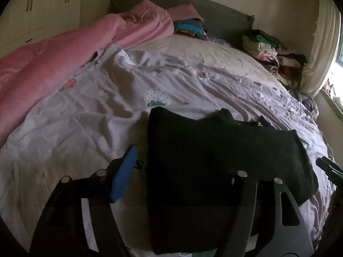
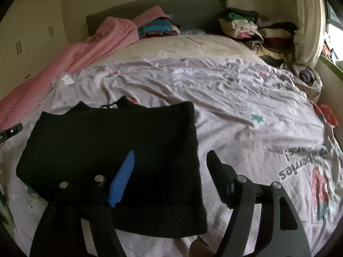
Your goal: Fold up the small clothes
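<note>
A small black knit top [image 1: 214, 160] lies flat on the pale printed bed sheet [image 1: 85, 117], sides folded in, collar toward the headboard. It also shows in the right wrist view [image 2: 115, 145]. My left gripper [image 1: 182, 171] is open and hovers over the garment's left edge, its blue-padded finger [image 1: 125, 173] off the cloth on the sheet. My right gripper [image 2: 171, 171] is open over the garment's right edge, with the blue pad [image 2: 122, 180] above the cloth and the other finger [image 2: 220, 177] above the sheet. Each gripper's tip shows at the edge of the other's view.
A pink duvet [image 1: 53, 64] lies bunched along the bed's left side. Piles of folded clothes sit by the grey headboard [image 2: 154, 26] and at the far right corner [image 2: 253, 30]. White cupboards [image 1: 32, 10] stand at left, a window at right.
</note>
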Action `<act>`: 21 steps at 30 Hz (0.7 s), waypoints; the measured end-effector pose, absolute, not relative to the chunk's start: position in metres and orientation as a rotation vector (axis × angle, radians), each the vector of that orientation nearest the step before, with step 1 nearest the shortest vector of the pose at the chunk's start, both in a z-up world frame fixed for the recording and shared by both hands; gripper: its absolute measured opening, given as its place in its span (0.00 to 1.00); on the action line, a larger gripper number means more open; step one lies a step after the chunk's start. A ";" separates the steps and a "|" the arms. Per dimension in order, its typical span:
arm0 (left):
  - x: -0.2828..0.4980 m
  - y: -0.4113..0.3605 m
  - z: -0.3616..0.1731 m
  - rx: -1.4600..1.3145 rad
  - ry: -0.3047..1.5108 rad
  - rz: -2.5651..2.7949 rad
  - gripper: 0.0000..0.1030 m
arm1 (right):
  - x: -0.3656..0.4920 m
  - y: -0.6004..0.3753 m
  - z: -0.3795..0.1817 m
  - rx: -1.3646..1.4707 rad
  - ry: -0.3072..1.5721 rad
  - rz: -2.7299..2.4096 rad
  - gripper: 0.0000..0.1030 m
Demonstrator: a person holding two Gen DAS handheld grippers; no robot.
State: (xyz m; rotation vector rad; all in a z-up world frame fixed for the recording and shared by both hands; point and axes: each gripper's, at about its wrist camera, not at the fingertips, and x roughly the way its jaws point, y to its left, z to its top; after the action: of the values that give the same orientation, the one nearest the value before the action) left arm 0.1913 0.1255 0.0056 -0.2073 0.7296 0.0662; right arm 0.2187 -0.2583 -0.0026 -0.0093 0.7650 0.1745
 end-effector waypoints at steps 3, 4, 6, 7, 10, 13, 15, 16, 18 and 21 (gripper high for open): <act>0.190 0.126 0.000 -0.202 0.755 0.071 0.58 | 0.222 -0.267 -0.014 0.010 0.801 0.159 0.67; 0.190 0.127 -0.004 -0.211 0.768 0.064 0.58 | 0.224 -0.270 -0.020 0.017 0.823 0.159 0.67; 0.189 0.129 -0.011 -0.232 0.795 0.056 0.58 | 0.226 -0.273 -0.027 0.030 0.850 0.159 0.66; 0.189 0.130 -0.014 -0.234 0.803 0.057 0.58 | 0.226 -0.275 -0.031 0.039 0.861 0.164 0.66; 0.188 0.131 -0.020 -0.235 0.821 0.061 0.58 | 0.227 -0.280 -0.039 0.086 0.890 0.183 0.54; 0.186 0.133 -0.027 -0.241 0.842 0.062 0.58 | 0.226 -0.280 -0.042 0.106 0.903 0.202 0.22; 0.186 0.134 -0.032 -0.251 0.861 0.054 0.58 | 0.222 -0.279 -0.041 0.097 0.889 0.207 0.14; 0.185 0.135 -0.035 -0.265 0.875 0.039 0.56 | 0.220 -0.280 -0.039 0.096 0.879 0.207 0.12; 0.184 0.135 -0.040 -0.295 0.899 0.006 0.35 | 0.216 -0.282 -0.038 0.098 0.872 0.198 0.12; 0.181 0.135 -0.050 -0.312 0.926 -0.014 0.22 | 0.215 -0.284 -0.043 0.092 0.890 0.182 0.12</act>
State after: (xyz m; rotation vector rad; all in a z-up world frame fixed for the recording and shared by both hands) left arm 0.1805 0.1351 -0.0497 -0.3123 0.9261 -0.0140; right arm 0.2149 -0.2835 -0.0427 0.0921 0.8899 0.1824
